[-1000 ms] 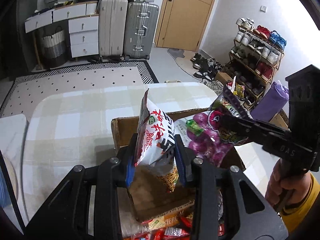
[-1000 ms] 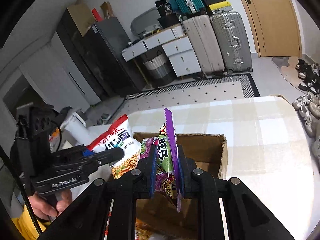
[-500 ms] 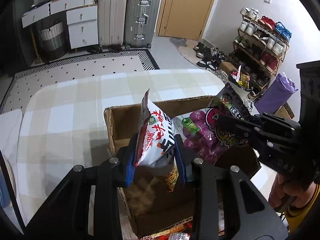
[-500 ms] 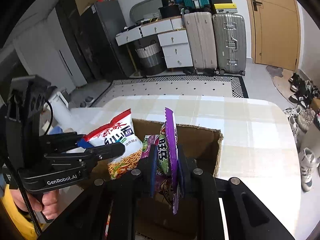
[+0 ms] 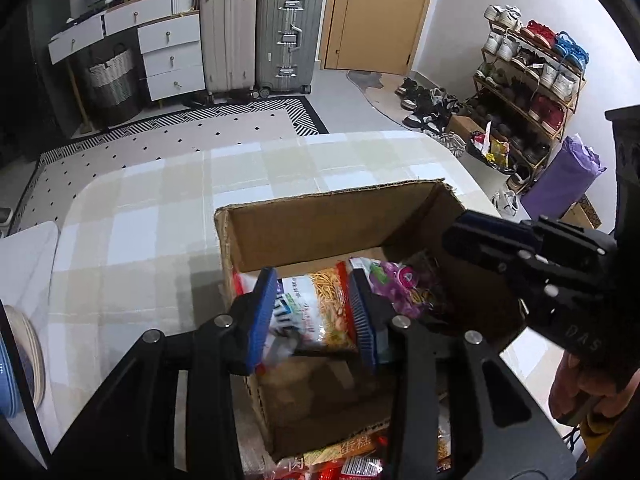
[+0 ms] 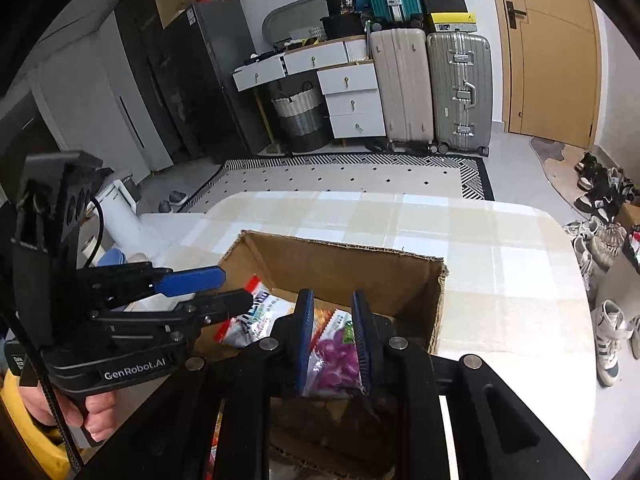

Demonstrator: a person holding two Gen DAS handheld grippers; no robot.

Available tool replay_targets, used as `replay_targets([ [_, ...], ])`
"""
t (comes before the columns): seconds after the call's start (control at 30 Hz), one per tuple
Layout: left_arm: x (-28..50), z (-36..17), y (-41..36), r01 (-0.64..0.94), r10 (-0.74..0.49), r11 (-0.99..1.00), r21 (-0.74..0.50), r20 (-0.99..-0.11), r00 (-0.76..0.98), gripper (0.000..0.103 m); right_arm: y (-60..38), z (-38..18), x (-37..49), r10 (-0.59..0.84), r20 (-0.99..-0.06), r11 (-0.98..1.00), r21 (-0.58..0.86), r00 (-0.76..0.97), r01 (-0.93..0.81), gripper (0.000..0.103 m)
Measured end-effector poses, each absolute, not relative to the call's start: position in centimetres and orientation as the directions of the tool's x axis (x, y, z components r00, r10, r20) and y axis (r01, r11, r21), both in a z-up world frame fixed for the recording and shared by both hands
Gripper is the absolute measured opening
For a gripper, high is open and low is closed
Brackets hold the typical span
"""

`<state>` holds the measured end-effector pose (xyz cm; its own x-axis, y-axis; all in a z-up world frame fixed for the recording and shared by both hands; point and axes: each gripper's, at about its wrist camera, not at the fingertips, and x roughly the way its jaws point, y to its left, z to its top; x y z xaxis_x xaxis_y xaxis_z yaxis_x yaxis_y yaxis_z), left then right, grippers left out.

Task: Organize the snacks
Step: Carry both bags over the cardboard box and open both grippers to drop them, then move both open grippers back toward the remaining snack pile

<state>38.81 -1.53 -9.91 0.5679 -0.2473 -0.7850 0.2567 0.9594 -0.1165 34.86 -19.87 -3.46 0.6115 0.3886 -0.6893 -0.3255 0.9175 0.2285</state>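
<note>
Crinkly, light, slippery snack bags sit in the cardboard box point(image 5: 320, 224); left gripper point(image 5: 314, 316) is opening around the noodle bag point(image 5: 320, 312), right gripper point(image 6: 332, 336) released around the purple bag point(image 6: 336, 364). Pinch sealed edges.

A rounded worktop point(image 5: 160, 216) covered in a pale beige-and-white checked cloth carried an open brown cardboard box point(image 5: 332, 224). Near that box's front corner, red and orange snack packets point(image 5: 352, 460) lay on the cloth. Beyond the box the cloth showed bare.

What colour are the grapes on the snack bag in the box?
Purple, on the grape snack bag, clearest in the right wrist view.
</note>
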Motion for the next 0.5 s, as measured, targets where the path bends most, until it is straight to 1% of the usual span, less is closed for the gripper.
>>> replay_targets([
  [0.17, 37.2, -8.9, -1.4, 0.259, -0.236, 0.961, -0.098, -0.778, 0.582, 0.038, -20.4, -2.5, 34.0, 0.4, -0.67, 0.914, 0.244, 0.625, -0.324, 0.02],
  [0.23, 36.4, -8.4, -1.5, 0.26, -0.231, 0.962, -0.089, -0.773, 0.59, 0.042, -20.7, -2.0, 33.3, 0.409, -0.661, 0.911, 0.256, 0.629, -0.324, 0.02],
  [0.3, 35.6, -7.7, -1.5, 0.253, -0.223, 0.964, -0.081, -0.765, 0.604, 0.052, -20.9, -1.6, 32.6, 0.416, -0.654, 0.908, 0.26, 0.632, -0.328, 0.022],
  [0.33, 35.2, -7.4, -1.5, 0.249, -0.219, 0.965, -0.077, -0.76, 0.612, 0.054, -20.9, -1.2, 32.0, 0.417, -0.649, 0.908, 0.26, 0.636, -0.329, 0.022],
  [0.47, 33.5, -6.1, -1.1, 0.24, -0.205, 0.969, -0.061, -0.736, 0.644, 0.054, -21.4, 0.3, 30.2, 0.433, -0.614, 0.901, 0.267, 0.66, -0.342, 0.023],
  [0.5, 33.2, -5.8, -0.9, 0.236, -0.202, 0.97, -0.059, -0.732, 0.65, 0.054, -21.6, 0.9, 29.5, 0.436, -0.604, 0.9, 0.267, 0.667, -0.345, 0.025],
])
